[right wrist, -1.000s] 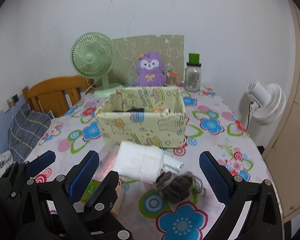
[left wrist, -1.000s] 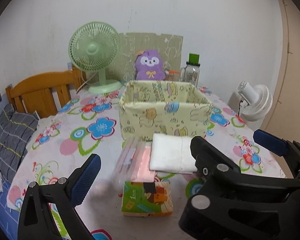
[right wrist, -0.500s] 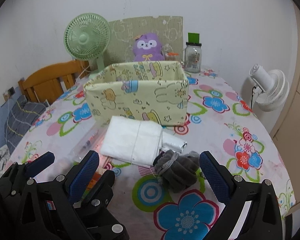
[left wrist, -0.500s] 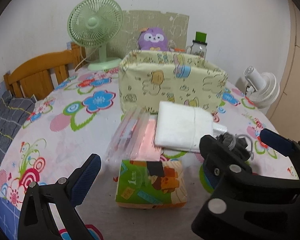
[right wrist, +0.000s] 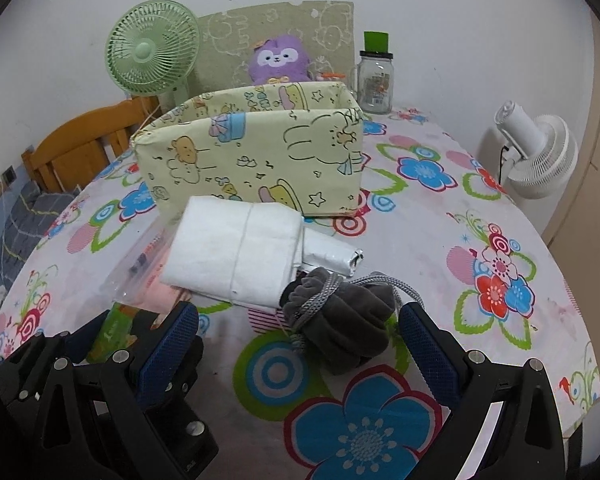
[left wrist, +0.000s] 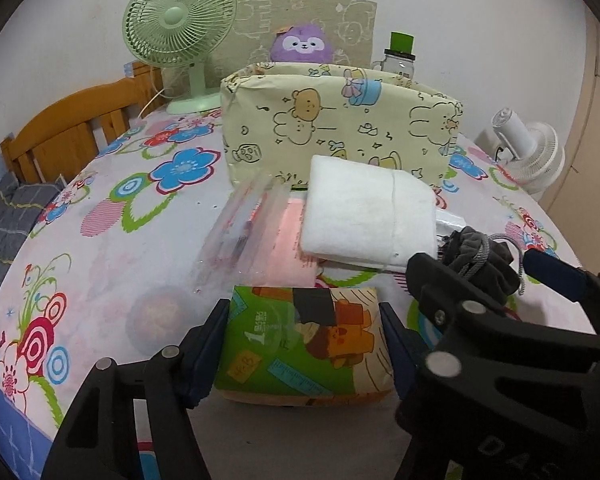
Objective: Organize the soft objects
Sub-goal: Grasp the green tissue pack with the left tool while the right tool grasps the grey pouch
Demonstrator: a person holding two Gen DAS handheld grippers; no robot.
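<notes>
The tissue pack [left wrist: 306,344] lay at the worktop's [left wrist: 111,248] near edge, in front of the box [left wrist: 340,120], and the left gripper [left wrist: 304,354] was clamped on its two sides. Just behind the pack sat a clear bag [left wrist: 243,228] and a white bundle [left wrist: 368,216]. Right of the bundle, the grey pouch [right wrist: 340,320] lay between the spread fingers of the right gripper [right wrist: 297,340], untouched. Bare cloth stretched right of the pouch to the worktop's edge.

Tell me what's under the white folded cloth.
Under the cloth lie a clear plastic bag with something pink inside and a silvery packet, both sticking out; their covered parts can't be seen.
</notes>
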